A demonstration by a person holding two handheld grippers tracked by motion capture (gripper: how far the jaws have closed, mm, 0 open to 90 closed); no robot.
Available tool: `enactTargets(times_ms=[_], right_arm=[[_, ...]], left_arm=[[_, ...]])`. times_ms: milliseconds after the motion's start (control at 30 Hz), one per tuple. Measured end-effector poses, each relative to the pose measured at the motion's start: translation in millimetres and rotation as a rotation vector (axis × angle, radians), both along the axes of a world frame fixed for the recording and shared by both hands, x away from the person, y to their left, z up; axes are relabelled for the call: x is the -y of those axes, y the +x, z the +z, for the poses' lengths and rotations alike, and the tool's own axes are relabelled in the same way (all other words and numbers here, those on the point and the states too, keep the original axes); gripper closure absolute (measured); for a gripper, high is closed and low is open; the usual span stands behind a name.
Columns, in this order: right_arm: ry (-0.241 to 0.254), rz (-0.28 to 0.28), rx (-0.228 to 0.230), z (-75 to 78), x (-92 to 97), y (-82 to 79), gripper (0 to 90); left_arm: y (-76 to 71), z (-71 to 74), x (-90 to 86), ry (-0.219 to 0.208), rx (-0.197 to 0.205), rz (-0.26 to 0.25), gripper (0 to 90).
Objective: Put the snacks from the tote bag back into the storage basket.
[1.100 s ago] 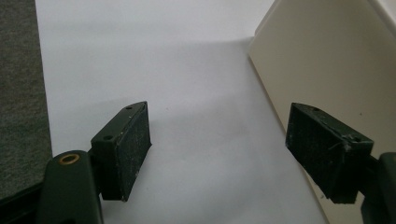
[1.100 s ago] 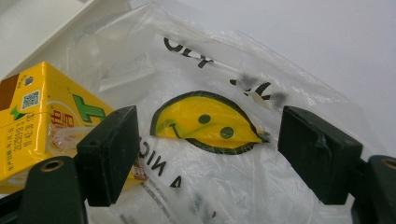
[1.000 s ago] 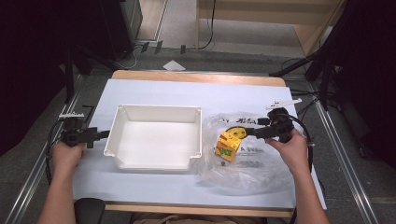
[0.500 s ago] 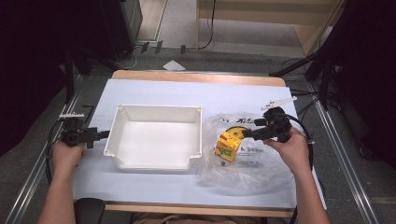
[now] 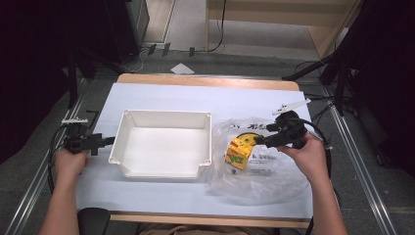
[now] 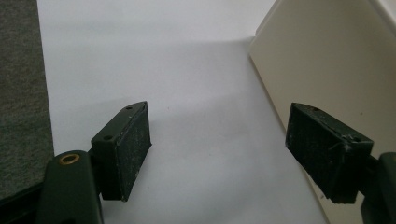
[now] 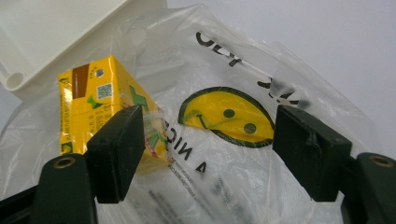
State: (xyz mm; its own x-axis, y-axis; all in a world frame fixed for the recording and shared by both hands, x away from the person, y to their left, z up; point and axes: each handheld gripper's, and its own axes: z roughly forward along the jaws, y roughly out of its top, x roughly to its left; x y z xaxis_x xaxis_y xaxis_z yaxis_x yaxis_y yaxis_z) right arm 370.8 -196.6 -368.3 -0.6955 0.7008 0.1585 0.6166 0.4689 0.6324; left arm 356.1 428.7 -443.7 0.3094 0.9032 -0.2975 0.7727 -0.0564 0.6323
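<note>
White sheeting covers the table, with a white plastic bin at its middle and, to the right, a clear smiley-face bag holding a yellow juice carton. My right gripper hangs wide open and empty over the bag, so I fear it pinching loose film and dragging the carton sideways. My left gripper gapes empty just left of the bin, where a careless nudge could shove it.

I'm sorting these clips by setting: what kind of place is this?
Probably a lab or recording workspace: a white-covered table on a grey carpeted floor, black stands and trailing cables around it.
</note>
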Motion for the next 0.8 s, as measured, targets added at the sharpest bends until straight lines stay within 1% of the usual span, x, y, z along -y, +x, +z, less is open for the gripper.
enactTargets(times_ms=[167,200,300,367,500,600,800], right_arm=[[-0.019,0.012,0.008,6.7,-2.5,-2.8,27.6],[-0.021,0.009,0.001,8.1,-3.4,-3.6,27.7],[-0.028,0.021,0.000,11.7,-6.5,-5.8,28.1],[-0.030,0.037,0.005,13.6,-8.9,-7.0,28.3],[-0.035,0.050,0.004,17.3,-12.9,-9.8,28.9],[-0.014,0.073,0.004,21.0,-15.3,-12.0,29.4],[-0.038,0.103,-0.008,25.9,-23.4,-16.4,30.4]], left_arm=[[0.0,-0.2,-0.5,0.003,-0.002,0.002,23.4],[0.0,-0.1,-0.4,0.001,0.000,0.003,23.4],[-0.1,0.1,-0.2,0.002,0.000,0.001,23.4],[-0.1,0.2,-0.3,0.003,0.000,0.003,23.4],[-0.2,0.4,-0.7,0.002,0.001,0.001,23.4],[-0.2,0.5,-0.6,0.002,-0.001,0.001,23.3],[-0.2,0.5,-0.6,0.003,-0.001,0.001,23.4]])
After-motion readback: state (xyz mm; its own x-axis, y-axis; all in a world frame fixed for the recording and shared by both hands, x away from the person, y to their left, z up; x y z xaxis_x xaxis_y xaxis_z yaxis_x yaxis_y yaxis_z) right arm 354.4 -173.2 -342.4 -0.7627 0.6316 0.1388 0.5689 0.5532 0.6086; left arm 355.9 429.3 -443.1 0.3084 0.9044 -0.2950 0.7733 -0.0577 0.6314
